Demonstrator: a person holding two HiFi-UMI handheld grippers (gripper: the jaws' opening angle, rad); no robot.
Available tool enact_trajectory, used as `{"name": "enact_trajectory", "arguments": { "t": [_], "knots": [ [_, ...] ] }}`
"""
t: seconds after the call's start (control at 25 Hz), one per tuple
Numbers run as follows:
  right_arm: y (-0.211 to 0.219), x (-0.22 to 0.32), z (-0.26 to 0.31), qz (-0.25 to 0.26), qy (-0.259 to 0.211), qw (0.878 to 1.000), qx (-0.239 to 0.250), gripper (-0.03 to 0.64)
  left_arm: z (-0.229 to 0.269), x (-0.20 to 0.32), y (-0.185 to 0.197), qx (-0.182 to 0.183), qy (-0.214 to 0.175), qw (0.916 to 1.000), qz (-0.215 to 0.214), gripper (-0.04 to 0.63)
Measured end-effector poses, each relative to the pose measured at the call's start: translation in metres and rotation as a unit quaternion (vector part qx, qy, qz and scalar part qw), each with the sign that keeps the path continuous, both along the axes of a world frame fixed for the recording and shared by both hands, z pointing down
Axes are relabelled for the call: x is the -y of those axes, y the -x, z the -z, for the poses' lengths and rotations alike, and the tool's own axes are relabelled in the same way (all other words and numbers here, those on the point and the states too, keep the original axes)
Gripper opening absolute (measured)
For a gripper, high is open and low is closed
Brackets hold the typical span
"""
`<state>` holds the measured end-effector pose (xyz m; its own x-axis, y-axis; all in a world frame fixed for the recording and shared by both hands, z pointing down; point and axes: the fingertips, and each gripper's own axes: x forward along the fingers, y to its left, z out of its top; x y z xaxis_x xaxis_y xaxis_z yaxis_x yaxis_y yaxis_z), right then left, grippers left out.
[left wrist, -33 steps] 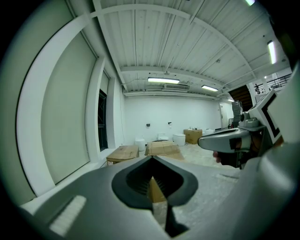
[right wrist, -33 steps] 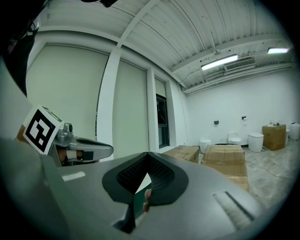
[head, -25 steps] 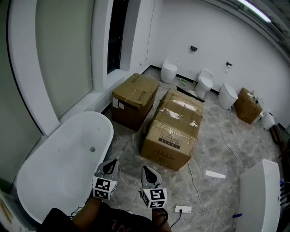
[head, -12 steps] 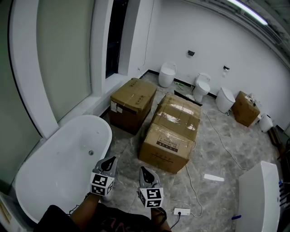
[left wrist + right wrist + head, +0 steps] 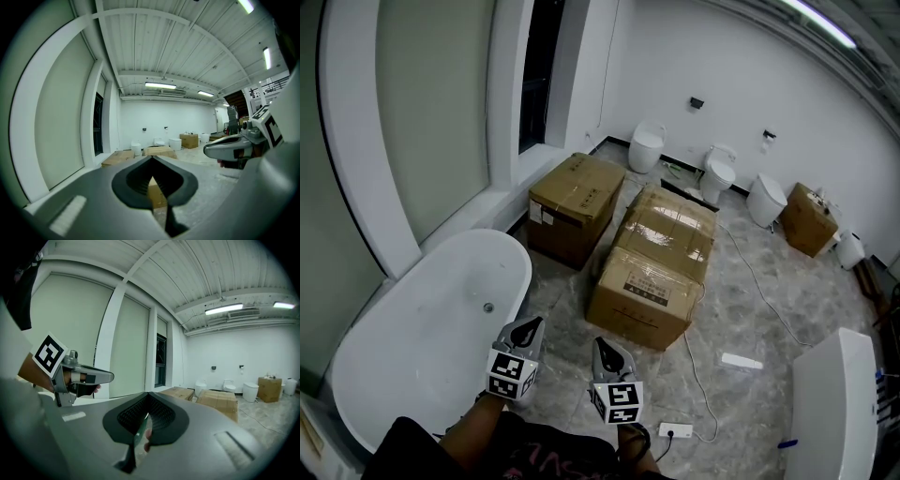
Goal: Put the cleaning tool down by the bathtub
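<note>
The white oval bathtub [image 5: 523,274] lies at the lower left of the head view. My left gripper [image 5: 528,324] hovers beside its right rim, jaws shut and pointing away from me. My right gripper [image 5: 602,344] hangs a little to the right over the marble floor, also shut. In the left gripper view the jaws [image 5: 152,164] meet at a point with only a cardboard box showing through the gap. In the right gripper view the jaws [image 5: 147,401] are closed too, with a thin green and pinkish sliver in the gap that I cannot identify. No cleaning tool shows in any view.
Two cardboard boxes [image 5: 577,192] [image 5: 656,267] stand ahead on the floor. Three toilets [image 5: 647,145] [image 5: 719,171] [image 5: 766,199] line the back wall beside a small box [image 5: 809,218]. A power strip [image 5: 678,432] with its cable [image 5: 698,366] lies near my feet. A white fixture [image 5: 830,403] is at the right.
The head view has swayed slightly. Both grippers stay side by side next to the tub, shut, in nearly the same place.
</note>
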<state>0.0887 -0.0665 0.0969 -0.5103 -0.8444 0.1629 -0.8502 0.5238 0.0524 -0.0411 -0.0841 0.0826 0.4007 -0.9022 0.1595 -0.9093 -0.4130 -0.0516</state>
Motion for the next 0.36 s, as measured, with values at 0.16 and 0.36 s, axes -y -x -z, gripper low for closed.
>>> {"name": "enact_trajectory", "arguments": {
  "t": [0.16,0.36],
  "knots": [
    [-0.002,0.003,0.003,-0.003,0.0,1.0,-0.001,0.014,0.0,0.002,-0.008,0.005,0.002,0.9999,-0.01,0.0],
    [-0.005,0.003,-0.004,-0.006,0.004,1.0,0.0,0.014,-0.005,0.0,-0.012,0.012,0.001,0.9998,-0.018,0.0]
  ]
}}
